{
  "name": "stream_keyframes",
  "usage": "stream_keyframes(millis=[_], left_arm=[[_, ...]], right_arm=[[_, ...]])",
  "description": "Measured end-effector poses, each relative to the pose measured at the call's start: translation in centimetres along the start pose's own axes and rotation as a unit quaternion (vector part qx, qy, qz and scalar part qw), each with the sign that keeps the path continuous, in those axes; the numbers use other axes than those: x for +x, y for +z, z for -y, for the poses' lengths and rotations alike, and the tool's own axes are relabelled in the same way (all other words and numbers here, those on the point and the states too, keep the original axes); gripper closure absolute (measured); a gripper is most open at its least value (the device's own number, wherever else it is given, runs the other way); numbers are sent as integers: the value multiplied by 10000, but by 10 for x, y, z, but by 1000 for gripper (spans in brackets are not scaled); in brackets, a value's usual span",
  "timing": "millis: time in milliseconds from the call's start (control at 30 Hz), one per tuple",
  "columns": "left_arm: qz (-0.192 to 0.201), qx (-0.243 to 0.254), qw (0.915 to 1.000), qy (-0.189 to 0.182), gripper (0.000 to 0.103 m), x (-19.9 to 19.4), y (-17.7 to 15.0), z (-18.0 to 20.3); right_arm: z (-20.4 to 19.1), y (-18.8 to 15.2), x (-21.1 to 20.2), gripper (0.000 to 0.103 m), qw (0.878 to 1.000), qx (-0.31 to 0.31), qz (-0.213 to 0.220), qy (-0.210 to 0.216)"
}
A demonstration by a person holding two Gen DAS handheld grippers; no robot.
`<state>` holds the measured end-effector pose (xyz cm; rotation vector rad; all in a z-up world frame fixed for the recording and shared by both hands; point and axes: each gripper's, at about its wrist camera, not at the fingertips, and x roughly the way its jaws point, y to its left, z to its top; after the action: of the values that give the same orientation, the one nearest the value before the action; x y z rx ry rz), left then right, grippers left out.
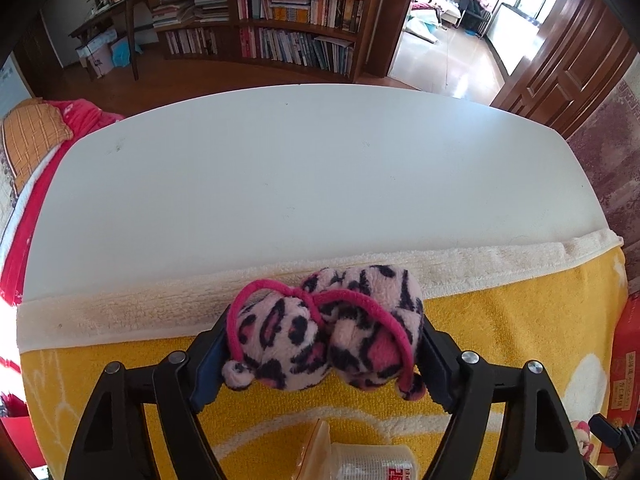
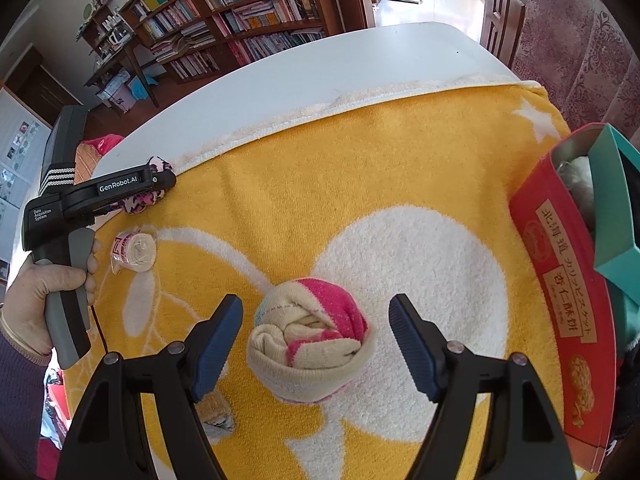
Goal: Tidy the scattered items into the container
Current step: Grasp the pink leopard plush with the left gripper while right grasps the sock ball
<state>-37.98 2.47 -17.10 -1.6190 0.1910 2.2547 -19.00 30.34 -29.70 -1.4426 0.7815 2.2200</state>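
Left gripper (image 1: 324, 344): jaws drawn in on a pink leopard-print plush hair tie (image 1: 328, 332), both pads against its sides, at the far edge of the yellow towel (image 1: 520, 332). Right gripper (image 2: 316, 344): jaws spread wide, empty, pads clear on either side of a rolled pink-and-cream sock (image 2: 310, 340) resting on the towel's white patch. Near the left gripper, on the towel: a bagged roll of beige bandage (image 2: 136, 254). Beneath the right gripper's left finger: a small tan fabric item (image 2: 214, 410), partly hidden. Right edge of the towel: a red biscuit box (image 2: 568, 280), open, with a teal box (image 2: 612, 200) standing in it. Towel lies on a white counter (image 1: 300, 168); bookshelf (image 1: 260, 12) stands far behind. A hand (image 2: 36, 304) holds the left gripper's handle.
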Motion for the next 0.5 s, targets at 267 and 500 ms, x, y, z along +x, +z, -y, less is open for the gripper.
stream_keyframes(millis=[267, 500], left_arm=[[78, -153, 9996, -204, 34, -20, -2, -2], [201, -252, 9985, -443, 34, -48, -7, -3]], right_arm=[[0, -4, 8, 24, 9999, -105, -64, 16], [0, -8, 12, 35, 9995, -166, -197, 183]])
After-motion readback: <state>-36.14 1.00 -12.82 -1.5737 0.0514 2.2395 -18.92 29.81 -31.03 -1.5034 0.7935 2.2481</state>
